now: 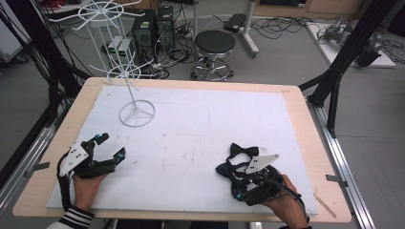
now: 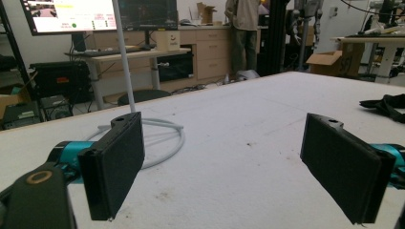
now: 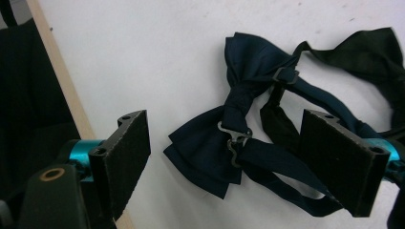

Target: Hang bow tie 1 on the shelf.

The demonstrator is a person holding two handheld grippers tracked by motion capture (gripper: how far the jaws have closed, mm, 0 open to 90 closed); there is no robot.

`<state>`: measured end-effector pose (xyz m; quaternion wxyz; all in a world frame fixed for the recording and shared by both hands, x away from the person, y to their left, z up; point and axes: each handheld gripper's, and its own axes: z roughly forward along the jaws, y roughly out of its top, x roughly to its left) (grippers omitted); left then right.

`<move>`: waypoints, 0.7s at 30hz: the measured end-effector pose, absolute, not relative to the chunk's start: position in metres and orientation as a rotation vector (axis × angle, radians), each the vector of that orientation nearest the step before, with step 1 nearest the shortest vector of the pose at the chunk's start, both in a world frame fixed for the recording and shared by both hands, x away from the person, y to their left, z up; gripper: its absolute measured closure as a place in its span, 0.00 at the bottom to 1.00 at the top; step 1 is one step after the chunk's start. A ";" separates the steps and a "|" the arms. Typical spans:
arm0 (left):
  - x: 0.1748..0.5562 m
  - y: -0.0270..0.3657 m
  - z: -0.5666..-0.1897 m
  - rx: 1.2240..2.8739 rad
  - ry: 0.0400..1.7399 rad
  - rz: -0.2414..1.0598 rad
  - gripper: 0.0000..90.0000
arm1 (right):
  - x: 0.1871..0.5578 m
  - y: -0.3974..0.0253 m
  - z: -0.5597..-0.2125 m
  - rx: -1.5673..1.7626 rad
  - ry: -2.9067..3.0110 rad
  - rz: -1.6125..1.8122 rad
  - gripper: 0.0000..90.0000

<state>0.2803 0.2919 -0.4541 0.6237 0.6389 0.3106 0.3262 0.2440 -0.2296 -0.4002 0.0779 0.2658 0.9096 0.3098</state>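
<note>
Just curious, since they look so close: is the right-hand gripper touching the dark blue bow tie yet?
Cannot tell. In the right gripper view the right gripper has its jaws open either side of the bow tie, but its strap passes behind one jaw.

My left gripper (image 1: 109,145) rests low with jaws spread wide; my right gripper (image 3: 248,157) tilts downward, its jaws also wide apart.

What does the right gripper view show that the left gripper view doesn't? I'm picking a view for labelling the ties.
Right gripper view alone: a navy bow tie with its metal hook and strap, lying between the open right gripper jaws. Left gripper view alone: the white wire stand's ring base and pole, beyond the open left gripper. Both: the white table mat and a black bow tie.
</note>
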 end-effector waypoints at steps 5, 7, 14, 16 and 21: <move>0.280 0.292 -0.454 1.466 0.712 0.752 0.17 | 0.246 -0.226 -0.405 0.795 2.755 0.897 0.23; 0.280 0.292 -0.454 1.466 0.713 0.752 0.17 | 0.247 -0.223 -0.406 0.794 2.770 0.864 0.25; 0.280 0.292 -0.454 1.468 0.713 0.753 0.17 | 0.251 -0.220 -0.408 0.787 2.814 0.807 0.30; 0.280 0.292 -0.454 1.468 0.713 0.753 0.17 | 0.252 -0.219 -0.408 0.787 2.820 0.797 0.31; 0.280 0.291 -0.454 1.465 0.714 0.753 0.17 | 0.254 -0.216 -0.413 0.758 2.854 0.707 0.37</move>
